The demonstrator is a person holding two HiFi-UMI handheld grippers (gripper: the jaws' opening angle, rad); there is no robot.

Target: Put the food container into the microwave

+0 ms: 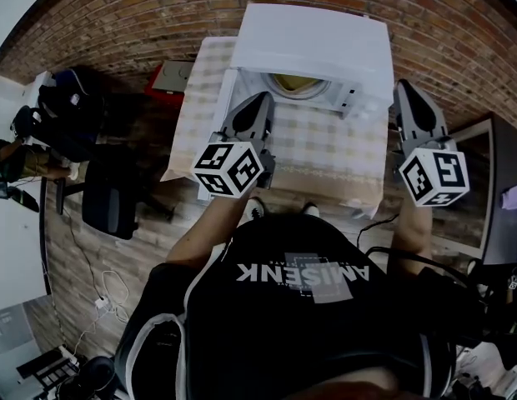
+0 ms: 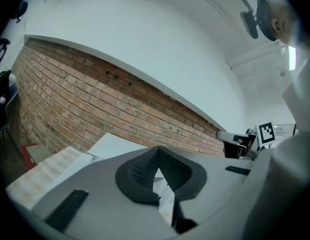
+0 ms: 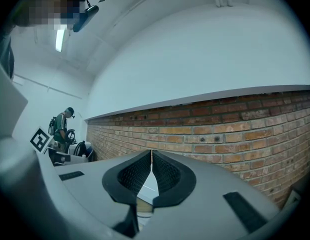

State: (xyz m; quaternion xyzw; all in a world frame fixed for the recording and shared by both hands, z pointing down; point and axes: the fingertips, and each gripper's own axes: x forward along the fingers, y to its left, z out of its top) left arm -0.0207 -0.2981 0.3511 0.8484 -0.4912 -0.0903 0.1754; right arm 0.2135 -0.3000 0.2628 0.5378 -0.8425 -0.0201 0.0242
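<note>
A white microwave stands at the far end of a table with a checked cloth. Its front opening faces me, and something yellowish shows inside; I cannot tell whether that is the food container. My left gripper hangs above the cloth just before the opening, jaws shut and empty. My right gripper is held off the microwave's right side, also shut on nothing. In the left gripper view the shut left gripper tilts up over the microwave top. The right gripper points at the brick wall.
A black office chair stands left of the table, with a red box on the floor behind it. A dark desk is at the right. A person stands far off by the wall.
</note>
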